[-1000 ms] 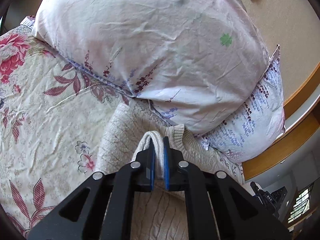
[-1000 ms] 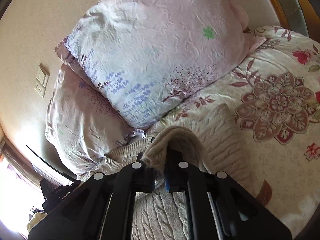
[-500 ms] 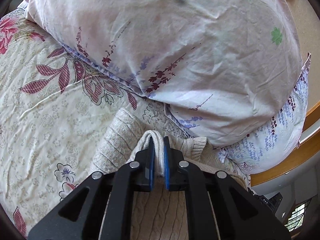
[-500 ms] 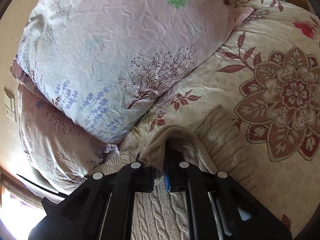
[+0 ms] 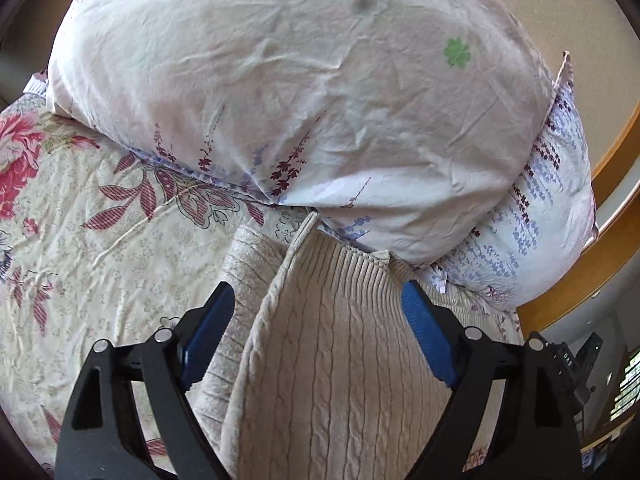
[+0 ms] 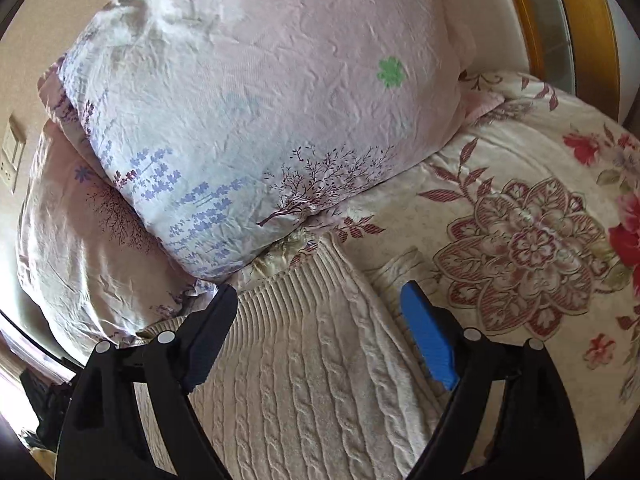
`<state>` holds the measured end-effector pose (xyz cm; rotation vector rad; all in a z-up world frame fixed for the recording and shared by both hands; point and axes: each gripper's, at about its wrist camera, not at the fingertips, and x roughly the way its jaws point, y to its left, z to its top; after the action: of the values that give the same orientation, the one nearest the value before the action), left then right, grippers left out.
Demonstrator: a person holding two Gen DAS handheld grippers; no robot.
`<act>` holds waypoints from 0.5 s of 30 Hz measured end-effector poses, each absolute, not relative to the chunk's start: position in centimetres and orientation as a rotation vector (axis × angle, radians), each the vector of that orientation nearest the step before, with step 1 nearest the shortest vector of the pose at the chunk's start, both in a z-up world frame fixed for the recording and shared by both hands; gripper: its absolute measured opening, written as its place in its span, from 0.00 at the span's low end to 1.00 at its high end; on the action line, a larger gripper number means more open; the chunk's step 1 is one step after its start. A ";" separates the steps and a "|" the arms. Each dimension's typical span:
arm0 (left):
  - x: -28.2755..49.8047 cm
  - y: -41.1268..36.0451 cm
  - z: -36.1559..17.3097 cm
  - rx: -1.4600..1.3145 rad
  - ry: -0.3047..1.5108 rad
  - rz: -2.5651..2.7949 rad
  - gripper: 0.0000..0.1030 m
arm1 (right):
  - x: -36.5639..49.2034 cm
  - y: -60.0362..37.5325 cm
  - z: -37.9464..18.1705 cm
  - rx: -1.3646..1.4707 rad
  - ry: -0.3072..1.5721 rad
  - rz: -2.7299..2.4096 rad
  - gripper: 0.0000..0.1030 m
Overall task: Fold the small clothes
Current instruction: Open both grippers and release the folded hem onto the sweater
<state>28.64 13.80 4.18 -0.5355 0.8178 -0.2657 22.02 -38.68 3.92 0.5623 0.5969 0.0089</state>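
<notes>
A beige cable-knit sweater (image 5: 332, 360) lies folded on the floral bedspread (image 5: 100, 240), its ribbed hem against the pillows. My left gripper (image 5: 316, 300) is open and empty, its blue pads either side of the folded top layer. In the right wrist view the same sweater (image 6: 304, 368) lies below my right gripper (image 6: 316, 292), which is also open and empty, jaws wide apart over the ribbed hem. A lower layer of the sweater (image 6: 400, 268) sticks out to the right.
Two pale floral pillows (image 5: 300, 92) are stacked right behind the sweater, touching its hem; they also show in the right wrist view (image 6: 260, 120). A wooden bed frame (image 5: 612, 216) runs along the right. A wall switch (image 6: 10, 156) is at far left.
Both grippers were shut on the sweater's folded edge and carried it toward the pillows. Now both have opened and let it go; the edge lies flat on the bed.
</notes>
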 end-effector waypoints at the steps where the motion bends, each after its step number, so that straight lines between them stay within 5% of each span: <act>1: 28.2 13.9 4.3 -0.503 0.820 -0.258 0.85 | 21.7 -38.7 4.0 0.559 0.596 0.026 0.83; 3: 27.5 14.4 4.3 -0.441 0.835 -0.228 0.93 | 21.2 -38.4 3.7 0.569 0.604 0.093 0.83; 15: 27.2 15.4 1.4 -0.478 1.041 -0.228 0.90 | 23.0 -33.3 0.8 0.397 0.809 0.115 0.94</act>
<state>27.16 15.36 1.38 -0.4781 1.0405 -0.2282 23.04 -33.29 0.81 0.3972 0.8086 0.1151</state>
